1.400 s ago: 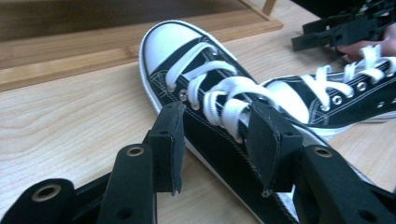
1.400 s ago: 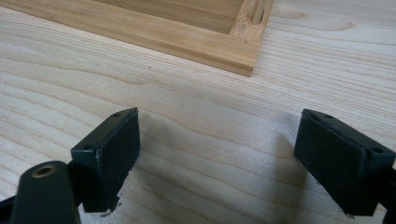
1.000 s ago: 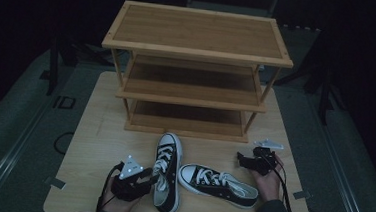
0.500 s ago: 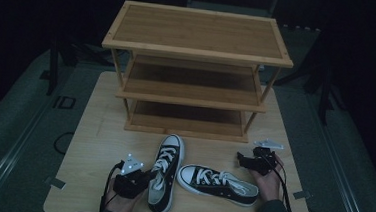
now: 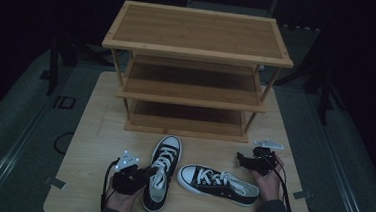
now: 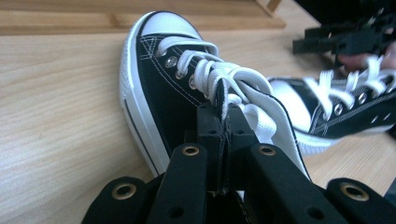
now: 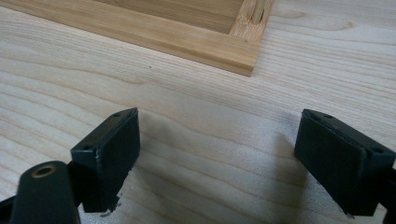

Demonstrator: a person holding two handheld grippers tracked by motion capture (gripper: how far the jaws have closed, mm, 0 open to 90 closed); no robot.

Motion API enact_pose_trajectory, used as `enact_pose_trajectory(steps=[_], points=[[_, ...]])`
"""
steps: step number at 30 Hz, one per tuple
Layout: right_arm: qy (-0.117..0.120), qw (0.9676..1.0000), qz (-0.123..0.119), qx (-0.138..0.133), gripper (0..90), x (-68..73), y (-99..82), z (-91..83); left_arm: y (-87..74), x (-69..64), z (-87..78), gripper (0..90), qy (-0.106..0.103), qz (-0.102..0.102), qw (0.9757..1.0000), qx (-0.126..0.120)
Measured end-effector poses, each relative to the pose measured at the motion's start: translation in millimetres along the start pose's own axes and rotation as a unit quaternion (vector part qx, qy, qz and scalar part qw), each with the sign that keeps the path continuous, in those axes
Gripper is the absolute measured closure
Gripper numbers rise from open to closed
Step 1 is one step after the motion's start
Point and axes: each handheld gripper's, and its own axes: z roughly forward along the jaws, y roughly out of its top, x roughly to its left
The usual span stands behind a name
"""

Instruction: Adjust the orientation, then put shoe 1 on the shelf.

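Two black canvas sneakers with white laces and soles lie on the wooden table (image 5: 93, 144). The left sneaker (image 5: 165, 157) (image 6: 159, 88) points its toe at the rack. My left gripper (image 5: 150, 173) (image 6: 225, 123) is shut on its upper edge beside the laces. The right sneaker (image 5: 218, 184) (image 6: 345, 112) lies crosswise, toe to the left. My right gripper (image 5: 242, 160) (image 7: 233, 158) stands open just above the table behind that sneaker's heel, with nothing between its jaws. It also shows far off in the left gripper view as the right gripper (image 6: 350, 39).
A three-tier bamboo shoe rack (image 5: 198, 34) stands at the back of the table, its shelves bare. Its bottom frame corner (image 7: 243, 60) lies ahead of my right gripper. Dark floor surrounds the table.
The left sneaker's heel has swung slightly leftward with my left gripper shut on it. The right gripper and right sneaker have stayed put.
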Motion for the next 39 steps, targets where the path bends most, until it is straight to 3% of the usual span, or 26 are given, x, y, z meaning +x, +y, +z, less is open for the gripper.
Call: enact_pose_trajectory(steps=[10,18,39], points=[[0.000,1.0000,0.001,0.000,13.8,0.1,0.0,0.0,15.4,4.6,-8.4,88.9,0.001,-0.008,0.9996,-0.028],[0.000,1.0000,0.001,0.000,13.8,0.2,0.0,0.0,20.0,7.7,-10.3,88.8,0.004,-0.017,0.9994,-0.031],[0.000,1.0000,0.002,0.000,13.8,0.3,0.0,-0.1,48.9,2.3,-22.8,88.7,-0.007,-0.007,0.9986,-0.052]])
